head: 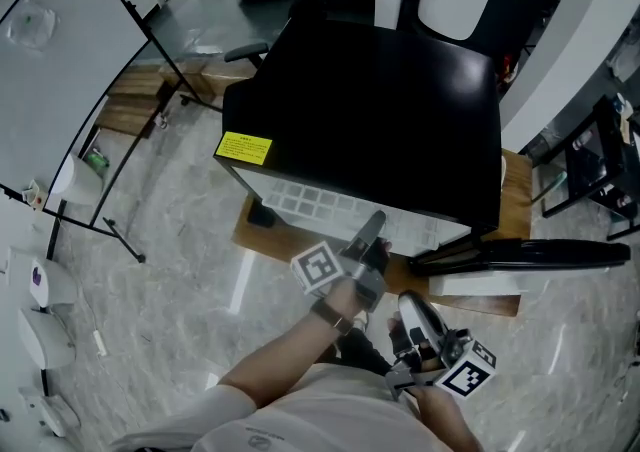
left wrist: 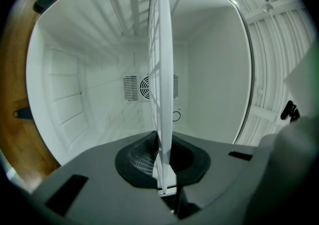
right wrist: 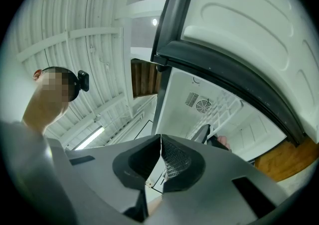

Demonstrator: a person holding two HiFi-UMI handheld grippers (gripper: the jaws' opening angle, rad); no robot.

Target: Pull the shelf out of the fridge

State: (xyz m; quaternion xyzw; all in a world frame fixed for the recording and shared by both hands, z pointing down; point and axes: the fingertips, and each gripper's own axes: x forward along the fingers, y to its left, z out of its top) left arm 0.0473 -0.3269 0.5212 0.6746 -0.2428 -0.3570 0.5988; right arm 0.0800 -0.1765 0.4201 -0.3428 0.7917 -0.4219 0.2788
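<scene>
As one claw (left wrist: 165,171) clamps, seemingly one shelf (left wrist: 162,69) shows.

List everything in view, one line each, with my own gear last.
fridge: one, black outside, white inside, on the wooden board
wooden board: one, brown, on the floor under the fridge
fridge door: one, black-edged, swung open at the right
label: one, yellow, front left of the fridge top
shelf: one, white wire, at the fridge's open front
left hand-held gripper: one, grey, shut on the shelf's front edge
right hand-held gripper: one, grey, shut, empty
</scene>
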